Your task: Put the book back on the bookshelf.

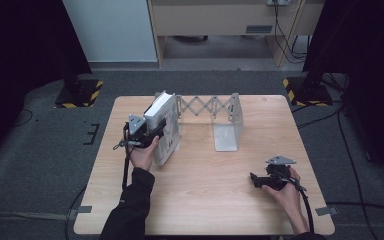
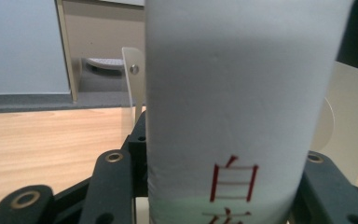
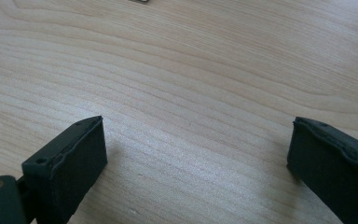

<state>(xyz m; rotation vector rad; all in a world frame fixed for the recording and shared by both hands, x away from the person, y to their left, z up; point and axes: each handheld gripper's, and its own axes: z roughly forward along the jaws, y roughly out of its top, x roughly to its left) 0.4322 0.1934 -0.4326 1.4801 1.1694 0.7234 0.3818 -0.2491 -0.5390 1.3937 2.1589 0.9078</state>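
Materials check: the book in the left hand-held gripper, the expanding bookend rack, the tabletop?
Book: paper, matte white cover, to judge by the page block along its edge and red printed characters on the spine.
Bookend rack: probably painted sheet metal; thin flat off-white plates, riveted scissor links.
Tabletop: light wood or wood-look laminate; printed or real grain unclear.

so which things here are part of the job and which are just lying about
In the job:
- white book, standing at the rack's left end
- left tool, shut on the book's spine
- expanding book rack

Lying about:
- right tool, open, low over bare table
- hazard-striped stand bases on the floor
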